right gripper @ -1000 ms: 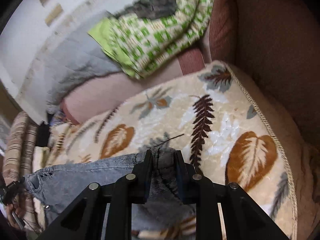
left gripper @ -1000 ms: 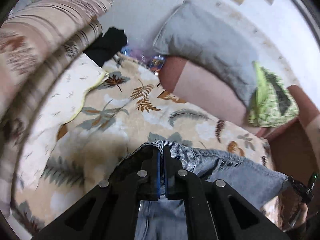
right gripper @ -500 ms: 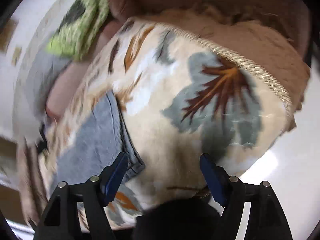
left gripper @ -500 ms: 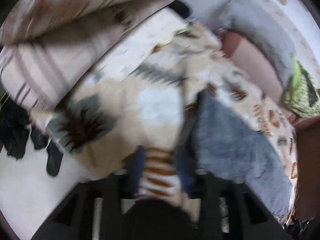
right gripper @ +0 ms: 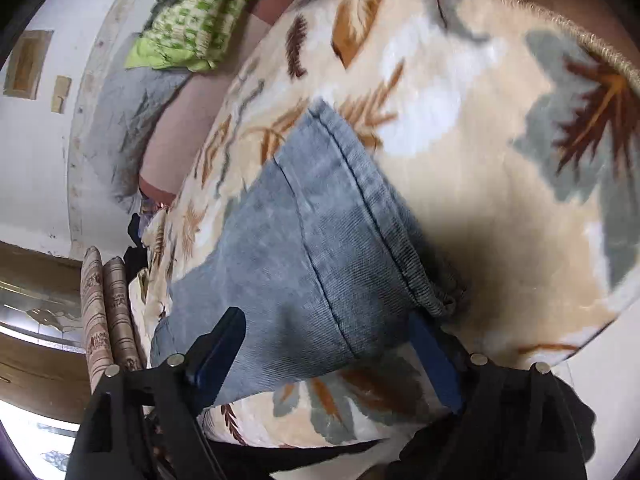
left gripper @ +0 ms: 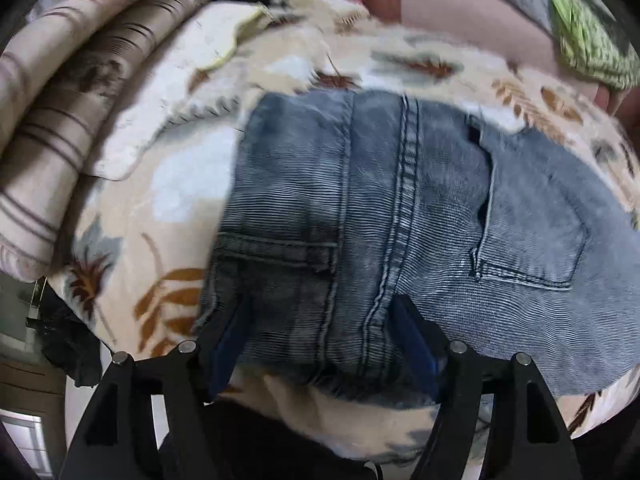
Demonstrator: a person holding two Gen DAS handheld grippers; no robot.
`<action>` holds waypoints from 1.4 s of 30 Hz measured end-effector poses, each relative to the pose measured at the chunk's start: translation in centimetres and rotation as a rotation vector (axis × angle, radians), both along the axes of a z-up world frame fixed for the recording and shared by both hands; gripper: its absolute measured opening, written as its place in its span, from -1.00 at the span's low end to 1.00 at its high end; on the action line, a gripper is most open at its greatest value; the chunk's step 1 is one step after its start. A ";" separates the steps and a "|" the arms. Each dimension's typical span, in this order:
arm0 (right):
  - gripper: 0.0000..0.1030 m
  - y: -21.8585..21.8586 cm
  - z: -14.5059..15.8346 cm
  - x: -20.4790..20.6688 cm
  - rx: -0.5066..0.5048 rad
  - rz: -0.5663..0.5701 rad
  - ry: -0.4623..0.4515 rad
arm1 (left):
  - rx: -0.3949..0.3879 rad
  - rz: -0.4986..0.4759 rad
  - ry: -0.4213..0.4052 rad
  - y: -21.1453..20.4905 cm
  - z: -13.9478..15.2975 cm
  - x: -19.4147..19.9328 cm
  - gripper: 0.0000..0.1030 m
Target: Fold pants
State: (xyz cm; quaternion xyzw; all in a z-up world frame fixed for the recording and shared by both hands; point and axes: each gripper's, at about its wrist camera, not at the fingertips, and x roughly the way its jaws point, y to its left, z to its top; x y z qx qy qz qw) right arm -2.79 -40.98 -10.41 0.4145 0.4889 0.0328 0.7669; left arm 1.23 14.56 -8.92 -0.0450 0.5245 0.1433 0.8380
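On leaf-print blanket (left gripper: 168, 184), unlabelled jeans (left gripper: 400, 208) between spread claws.

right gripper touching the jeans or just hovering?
Cannot tell. In the right wrist view the right gripper is open, its fingers straddling the near edge of the jeans, but neither contact nor a gap shows plainly.

Pants (left gripper: 400, 216): faded blue-grey denim jeans, folded into compact wide bundle, lying flat on leaf-print blanket (left gripper: 168, 184). Left wrist view: seat side up, stitched centre seam running near to far, back pocket on right, darker folded layer with hem on left. Right wrist view: pants (right gripper: 304, 264) stretch from near left to far right, seamed edge along right.
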 end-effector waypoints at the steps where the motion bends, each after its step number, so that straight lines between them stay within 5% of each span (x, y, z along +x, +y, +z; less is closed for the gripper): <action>1: 0.66 0.3 1.0 0.2 -0.050 0.016 0.009 | -0.008 0.006 -0.006 0.2 0.7 -0.1 0.44; 4: 0.66 1.3 4.5 1.5 -0.177 0.045 -0.046 | -0.017 0.026 -0.096 0.1 4.2 -0.2 0.44; 8: 0.69 4.1 6.5 4.2 -0.133 0.153 -0.150 | -0.061 -0.020 -0.223 -0.9 7.5 0.1 0.64; 10: 0.70 5.4 5.2 5.3 -0.129 0.198 -0.126 | -0.034 -0.036 -0.191 -1.5 6.5 1.0 0.73; 12: 0.69 5.2 1.6 5.8 -0.174 0.189 0.010 | 0.024 0.028 -0.006 -0.5 2.2 2.4 0.73; 13: 0.68 4.6 0.0 5.6 -0.146 0.170 0.035 | -0.037 0.081 0.118 0.9 -0.9 2.4 0.73; 14: 0.68 4.0 0.3 5.2 -0.123 0.145 -0.007 | -0.119 0.120 0.133 1.9 -2.0 1.6 0.82; 15: 0.68 3.8 0.9 5.0 -0.113 0.134 -0.004 | -0.128 0.141 0.060 2.3 -1.1 0.5 0.83; 17: 0.68 4.3 3.0 5.4 -0.212 0.146 0.047 | -0.131 0.144 0.073 2.4 0.2 0.4 0.83; 19: 0.68 5.9 5.9 6.6 -0.283 0.196 -0.025 | -0.137 0.151 0.016 2.3 2.3 0.3 0.83; 23: 0.68 13.4 10.8 11.3 -0.311 0.399 -0.169 | -0.076 0.113 -0.138 1.4 5.8 1.2 0.83; 25: 0.68 19.3 11.8 14.9 -0.314 0.533 -0.221 | -0.052 0.089 -0.103 1.2 4.8 2.7 0.83; 27: 0.68 24.1 11.9 17.4 -0.317 0.634 -0.243 | -0.017 0.122 0.045 1.9 0.9 3.7 0.88; 30: 0.68 31.0 9.6 22.1 -0.359 0.743 -0.193 | -0.103 0.165 0.000 3.7 -0.8 2.2 1.00; 35: 0.67 37.3 3.5 26.5 -0.418 0.880 -0.055 | -0.102 0.157 -0.013 3.6 -0.8 1.7 1.00; 36: 0.44 38.2 2.5 27.0 -0.423 0.909 -0.034 | -0.104 0.154 -0.015 3.6 -0.7 1.5 1.00; 37: -0.45 39.0 1.7 27.2 -0.423 0.936 -0.025 | -0.079 0.175 -0.016 3.2 -1.1 0.9 1.00; 38: -0.77 39.6 1.3 27.2 -0.425 0.960 -0.015 | -0.081 0.172 -0.018 3.3 -1.0 0.7 1.00; 42: -0.86 40.4 1.5 26.9 -0.612 0.913 -0.063 | -0.085 0.170 -0.022 3.2 -0.8 -0.1 1.00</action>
